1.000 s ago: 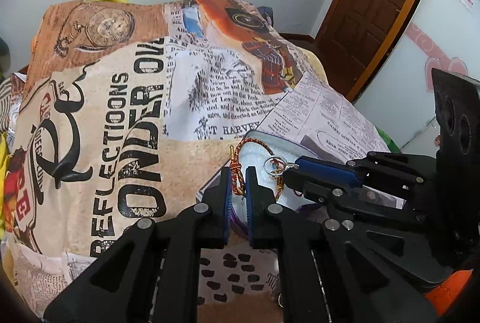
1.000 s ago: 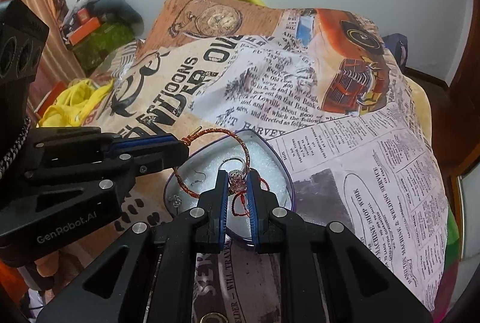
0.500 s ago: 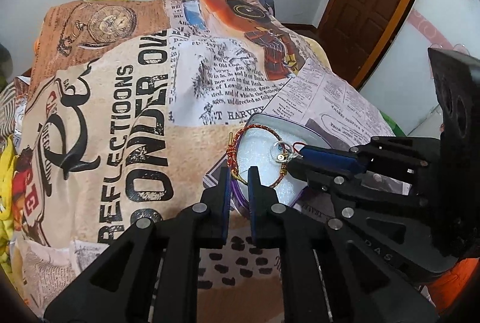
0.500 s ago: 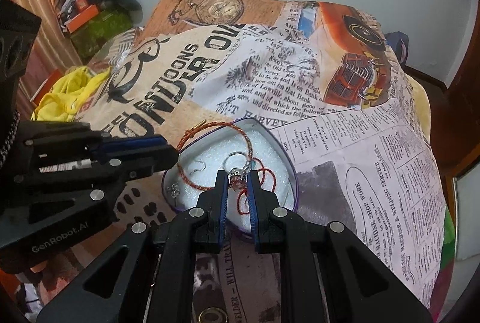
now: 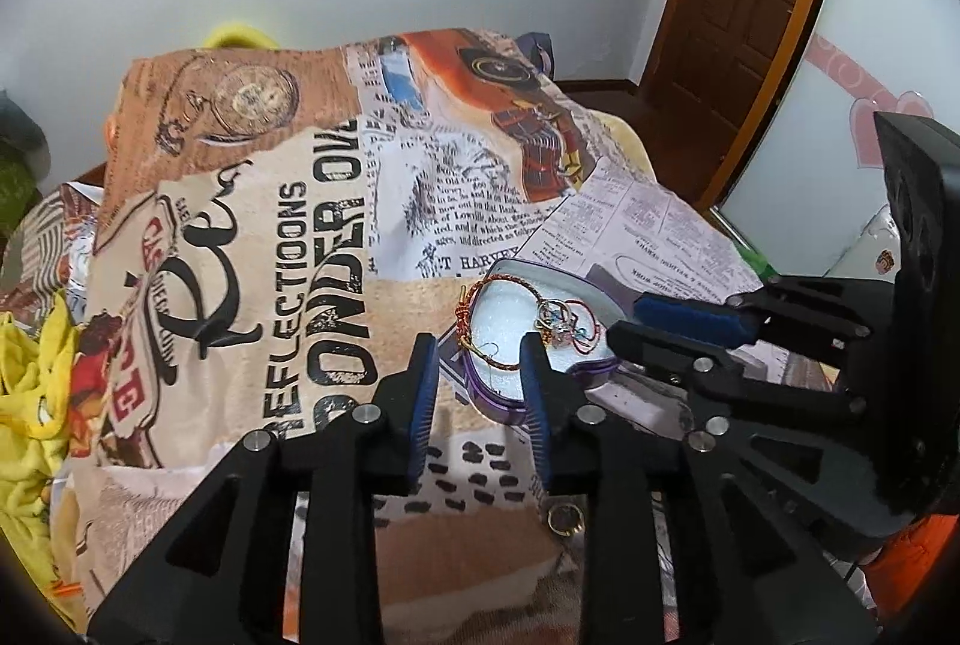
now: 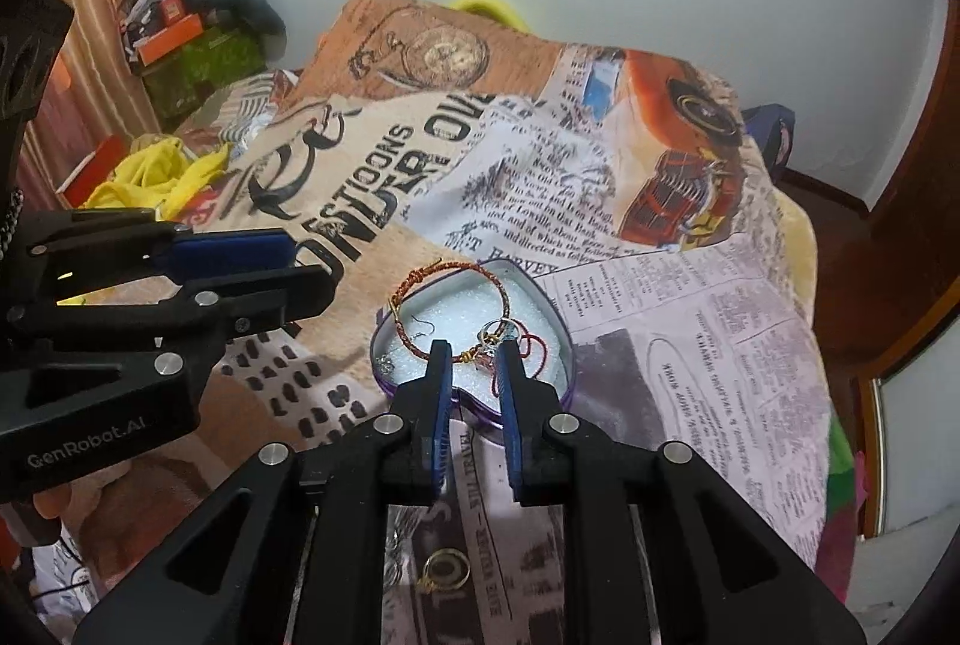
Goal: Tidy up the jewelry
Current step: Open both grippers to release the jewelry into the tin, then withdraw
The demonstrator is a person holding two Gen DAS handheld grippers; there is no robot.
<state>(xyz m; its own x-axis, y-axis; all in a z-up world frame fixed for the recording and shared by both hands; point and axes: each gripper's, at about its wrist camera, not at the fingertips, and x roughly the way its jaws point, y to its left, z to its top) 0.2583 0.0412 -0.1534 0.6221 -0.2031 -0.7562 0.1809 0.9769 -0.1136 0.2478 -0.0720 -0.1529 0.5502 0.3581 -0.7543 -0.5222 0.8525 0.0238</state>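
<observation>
Jewelry lies in the heart-shaped tin on the printed blanket: a wire bangle, a ring and red loops. These look light, thin and easy to bend, so the bangle's twisted knot seems the best spot to pinch. The left gripper and right gripper are both opening, with nothing held between them.

We see a bed under a newspaper-print blanket; on it lie a heart-shaped tin, a gold ring and yellow cloth.
</observation>
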